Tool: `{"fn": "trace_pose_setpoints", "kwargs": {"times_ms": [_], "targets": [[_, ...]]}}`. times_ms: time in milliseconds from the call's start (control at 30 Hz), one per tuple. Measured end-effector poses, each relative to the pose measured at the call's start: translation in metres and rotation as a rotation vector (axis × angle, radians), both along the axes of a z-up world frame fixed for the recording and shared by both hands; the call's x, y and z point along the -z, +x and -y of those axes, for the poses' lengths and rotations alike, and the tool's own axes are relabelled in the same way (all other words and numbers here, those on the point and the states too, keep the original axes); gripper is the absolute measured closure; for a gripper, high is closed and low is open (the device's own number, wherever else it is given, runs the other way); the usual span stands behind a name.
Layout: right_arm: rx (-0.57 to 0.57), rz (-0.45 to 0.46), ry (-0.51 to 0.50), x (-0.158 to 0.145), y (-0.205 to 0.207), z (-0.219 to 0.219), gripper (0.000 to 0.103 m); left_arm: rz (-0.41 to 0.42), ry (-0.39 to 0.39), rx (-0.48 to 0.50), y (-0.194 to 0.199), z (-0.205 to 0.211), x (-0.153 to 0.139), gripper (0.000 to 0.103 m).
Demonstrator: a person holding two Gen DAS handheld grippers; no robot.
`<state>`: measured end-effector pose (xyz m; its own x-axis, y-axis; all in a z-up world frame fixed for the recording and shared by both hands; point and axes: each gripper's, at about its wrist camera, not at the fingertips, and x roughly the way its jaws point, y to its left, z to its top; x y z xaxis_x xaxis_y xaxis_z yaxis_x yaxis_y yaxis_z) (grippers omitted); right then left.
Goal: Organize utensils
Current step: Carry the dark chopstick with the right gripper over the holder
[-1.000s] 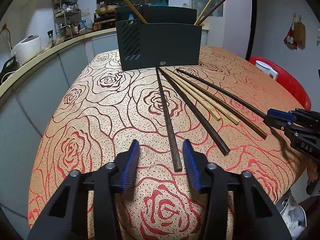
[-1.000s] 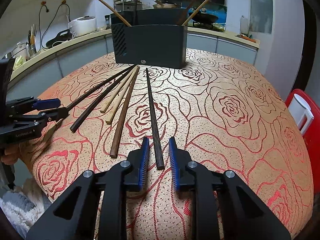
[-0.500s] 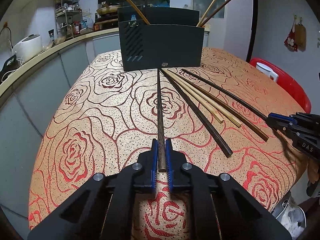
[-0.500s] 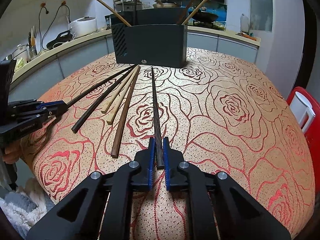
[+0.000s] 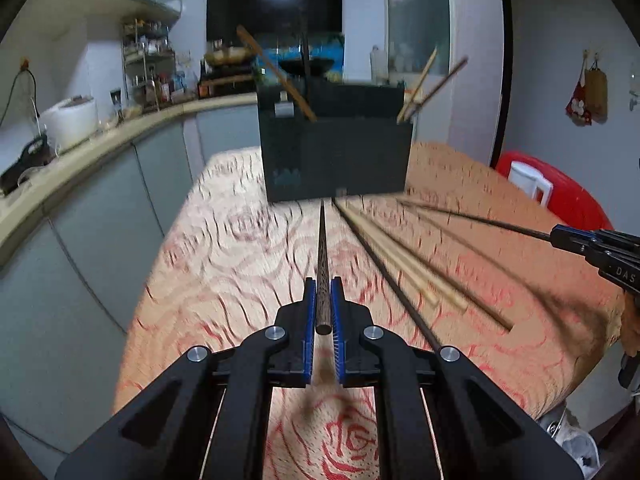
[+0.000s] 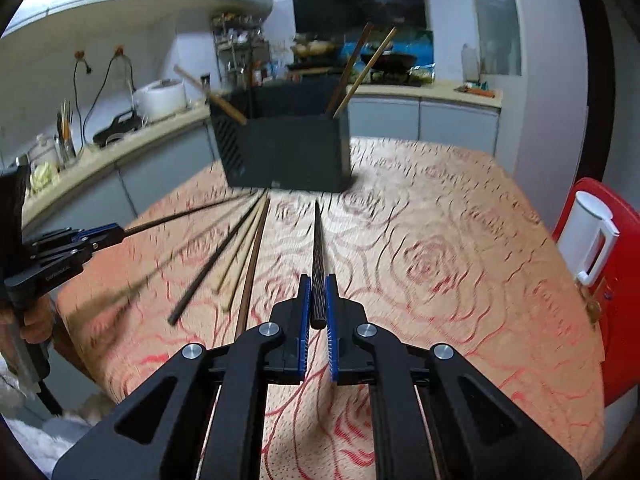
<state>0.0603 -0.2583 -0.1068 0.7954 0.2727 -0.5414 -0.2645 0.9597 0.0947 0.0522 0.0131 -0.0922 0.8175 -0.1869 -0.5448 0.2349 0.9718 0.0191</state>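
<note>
Dark holder (image 5: 336, 156) at the table's far edge has four sticks poking out. Left gripper (image 5: 323, 312) and right gripper (image 6: 318, 308) each clamp one chopstick (image 5: 322, 256) (image 6: 318, 252).

chopstick (image 5: 323, 264): grained dark wood | tablecloth (image 5: 240, 264): woven cloth | holder (image 5: 336, 152): matt black

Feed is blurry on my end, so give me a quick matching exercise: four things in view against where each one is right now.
Things:
1. brown chopstick
2. black chopstick
3. dark holder
4. white jug

Places:
A. on the red seat
B. clamped in the right gripper
C. at the table's far end
D. clamped in the left gripper

Pairs: 1-D, 2-B, 3-C, 4-A
</note>
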Motion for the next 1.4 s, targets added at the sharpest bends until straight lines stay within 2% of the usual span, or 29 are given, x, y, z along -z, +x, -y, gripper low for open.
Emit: {"fn": "trace_pose_setpoints", "kwargs": {"times_ms": [267, 433, 667, 1000, 1233, 1400], "targets": [[0.018, 0.11, 0.077, -0.051, 0.009, 0.017, 0.095, 0.19, -0.001, -0.01, 0.003, -0.008, -0.073, 0.096], [0.009, 0.17, 0.102, -0.079, 0.019, 0.017, 0.095, 0.252, -0.02, -0.011, 0.015, -0.011, -0.104, 0.096], [-0.004, 0.189, 0.104, -0.098, 0.036, 0.01, 0.095, 0.266, -0.038, 0.023, 0.037, -0.006, -0.132, 0.096], [0.006, 0.145, 0.14, -0.124, 0.071, 0.01, 0.095, 0.22, -0.073, 0.039, 0.066, -0.012, -0.146, 0.096], [0.007, 0.138, 0.105, -0.152, 0.09, 0.001, 0.095, 0.194, -0.092, 0.037, 0.078, -0.015, -0.154, 0.096], [-0.008, 0.156, 0.096, -0.174, 0.097, -0.003, 0.095, 0.205, -0.085, 0.039, 0.083, -0.015, -0.169, 0.096]]}}
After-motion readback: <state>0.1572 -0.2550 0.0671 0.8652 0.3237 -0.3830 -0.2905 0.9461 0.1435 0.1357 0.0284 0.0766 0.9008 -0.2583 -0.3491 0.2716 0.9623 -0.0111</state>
